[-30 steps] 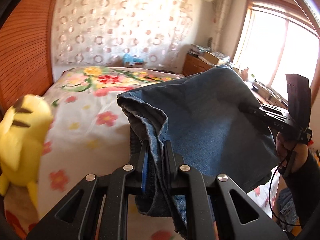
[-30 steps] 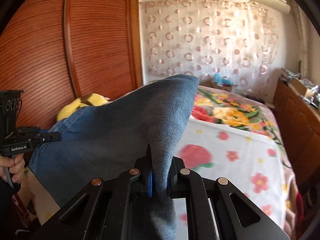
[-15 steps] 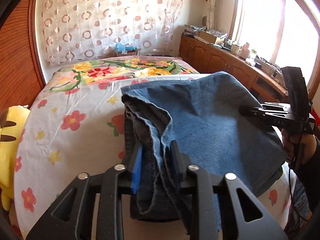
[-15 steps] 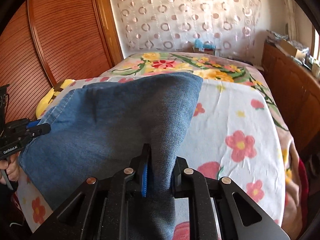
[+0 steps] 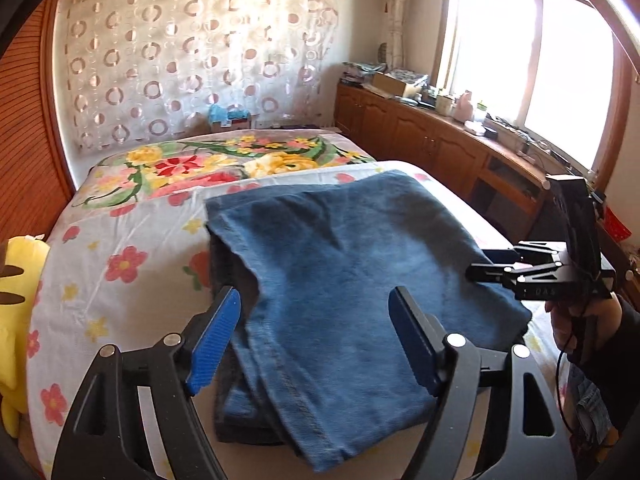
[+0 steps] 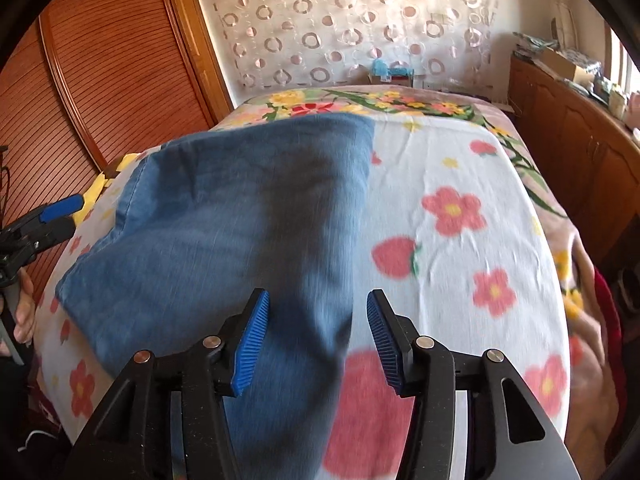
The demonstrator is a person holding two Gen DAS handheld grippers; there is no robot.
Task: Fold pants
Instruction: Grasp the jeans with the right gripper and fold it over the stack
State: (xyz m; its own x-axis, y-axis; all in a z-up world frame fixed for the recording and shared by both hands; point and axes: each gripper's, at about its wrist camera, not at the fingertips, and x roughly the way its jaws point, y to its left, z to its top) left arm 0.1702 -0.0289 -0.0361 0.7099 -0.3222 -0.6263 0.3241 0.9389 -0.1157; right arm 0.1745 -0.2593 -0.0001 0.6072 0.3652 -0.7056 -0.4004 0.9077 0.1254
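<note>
Denim pants folded on floral bed, near edge blurred; left gripper, right gripper both agape.

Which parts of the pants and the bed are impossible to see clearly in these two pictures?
- Pants near edge, left wrist view: cut off behind the left gripper frame.
- Lower layers of the fold: covered by the top layer in both views.
- Pants' near part, right wrist view: blurred between the right gripper fingers.
- Bed under the pants: hidden.
- Yellow toy: cut by the left edge.
</note>
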